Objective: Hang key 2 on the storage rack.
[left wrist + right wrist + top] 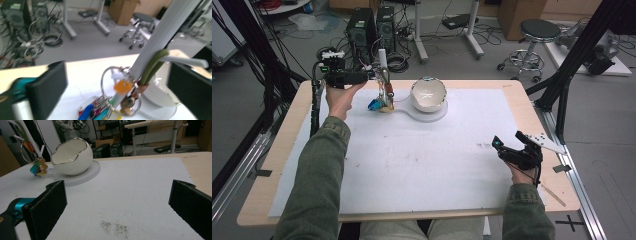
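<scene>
One bunch of keys (381, 102) hangs from a white stand (383, 62) just left of the egg-shaped bowl (428, 93), its lower end resting on the white mat (422, 160). Left gripper (362, 76) is level with the stand, left of the bowl, jaws spread wide and gripping nothing. Right gripper (507, 145) rests well right of the bowl near the mat's edge, jaws also spread and empty. Bowl sits on a round white base (432, 114). Mat covers a wooden table (287, 130). Beyond the bowl: computer towers (371, 27), floor cables, a stool (532, 42).
</scene>
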Demonstrator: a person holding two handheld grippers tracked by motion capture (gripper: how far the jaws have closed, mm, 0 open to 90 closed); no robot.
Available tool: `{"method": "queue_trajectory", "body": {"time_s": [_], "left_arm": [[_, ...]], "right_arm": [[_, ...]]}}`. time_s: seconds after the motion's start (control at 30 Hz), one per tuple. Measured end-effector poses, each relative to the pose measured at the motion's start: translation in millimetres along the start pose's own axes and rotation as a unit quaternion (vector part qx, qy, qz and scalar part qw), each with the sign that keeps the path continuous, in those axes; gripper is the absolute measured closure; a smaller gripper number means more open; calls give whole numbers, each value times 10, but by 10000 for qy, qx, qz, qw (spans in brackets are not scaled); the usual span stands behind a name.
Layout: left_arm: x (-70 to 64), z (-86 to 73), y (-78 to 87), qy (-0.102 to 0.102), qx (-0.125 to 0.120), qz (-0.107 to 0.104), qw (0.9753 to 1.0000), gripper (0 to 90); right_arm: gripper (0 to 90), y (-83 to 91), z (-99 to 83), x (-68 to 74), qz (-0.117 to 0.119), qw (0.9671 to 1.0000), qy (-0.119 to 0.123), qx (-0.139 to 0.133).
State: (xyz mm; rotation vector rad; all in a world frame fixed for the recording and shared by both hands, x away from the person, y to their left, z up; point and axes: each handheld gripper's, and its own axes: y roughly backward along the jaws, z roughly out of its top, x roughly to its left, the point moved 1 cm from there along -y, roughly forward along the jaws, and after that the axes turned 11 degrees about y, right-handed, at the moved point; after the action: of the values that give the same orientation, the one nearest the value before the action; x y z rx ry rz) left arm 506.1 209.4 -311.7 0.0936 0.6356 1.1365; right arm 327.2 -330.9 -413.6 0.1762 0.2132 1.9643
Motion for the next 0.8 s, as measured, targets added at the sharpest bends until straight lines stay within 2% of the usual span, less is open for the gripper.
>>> {"method": "queue_trajectory", "body": {"time_s": [0.13, 0.23, 0.33, 0.43, 0.67, 0.8], "left_arm": [[-10, -25, 55, 174, -155, -211, 9995, 16], [-33, -43, 110, 47, -203, -187, 9996, 16], [-31, -63, 181, 2, -269, -162, 9995, 16], [-30, -81, 248, -113, -246, -76, 9996, 16], [-24, -154, 363, -157, -309, -102, 9993, 16], [-27, -191, 392, -302, -267, -23, 9992, 16]], "right_arm": [[8, 1, 0, -5, -16, 10000, 17, -8], [8, 1, 1, -4, -13, 10000, 22, -17], [8, 0, 2, -1, -3, 10000, 20, -25], [8, -3, 4, -4, -6, 10000, 20, -39], [8, 3, 7, 5, 2, 10000, 19, -43], [8, 8, 7, 3, -3, 10000, 58, -55]]}}
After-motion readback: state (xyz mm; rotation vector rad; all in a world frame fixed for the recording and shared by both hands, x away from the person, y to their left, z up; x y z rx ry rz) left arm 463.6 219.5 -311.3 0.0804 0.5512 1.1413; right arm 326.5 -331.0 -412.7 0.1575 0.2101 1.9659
